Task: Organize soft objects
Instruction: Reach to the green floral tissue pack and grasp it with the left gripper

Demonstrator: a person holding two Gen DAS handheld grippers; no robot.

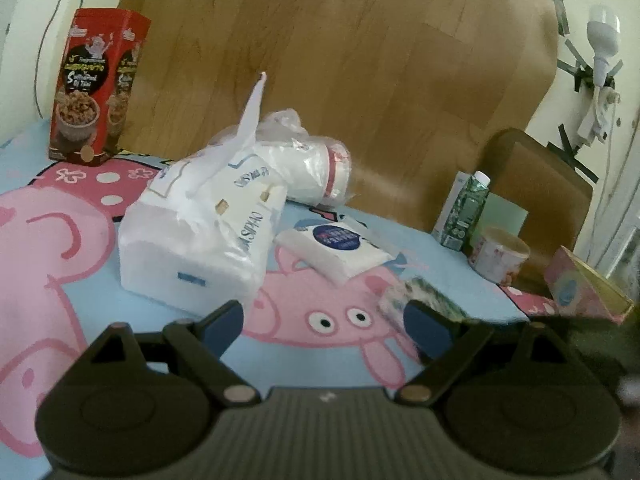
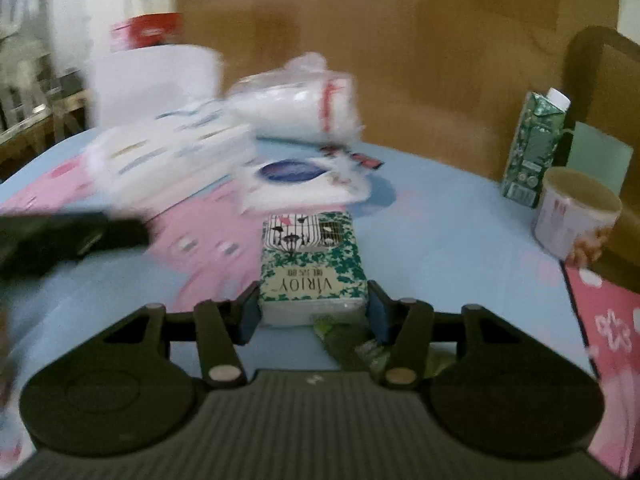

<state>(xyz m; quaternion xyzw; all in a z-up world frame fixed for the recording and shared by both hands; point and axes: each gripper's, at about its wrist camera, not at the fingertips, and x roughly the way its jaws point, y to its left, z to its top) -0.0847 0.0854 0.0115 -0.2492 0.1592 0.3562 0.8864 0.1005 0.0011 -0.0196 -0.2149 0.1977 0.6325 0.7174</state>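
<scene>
Right gripper (image 2: 312, 314) jaws clamped on green-patterned plastic-wrapped tissue pack (image 2: 312, 268), near end; soft, light, squashes. Left gripper (image 1: 324, 320) jaws apart, empty.

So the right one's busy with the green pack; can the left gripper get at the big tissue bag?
Probably yes: the left gripper is open and empty, and the tissue bag lies just ahead to its left, nothing between.

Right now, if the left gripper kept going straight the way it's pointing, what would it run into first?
Probably the small tissue pack with the blue round label, lying flat ahead of the open left gripper. The big tissue bag sits just left of that line; depth is hard to judge.
</scene>
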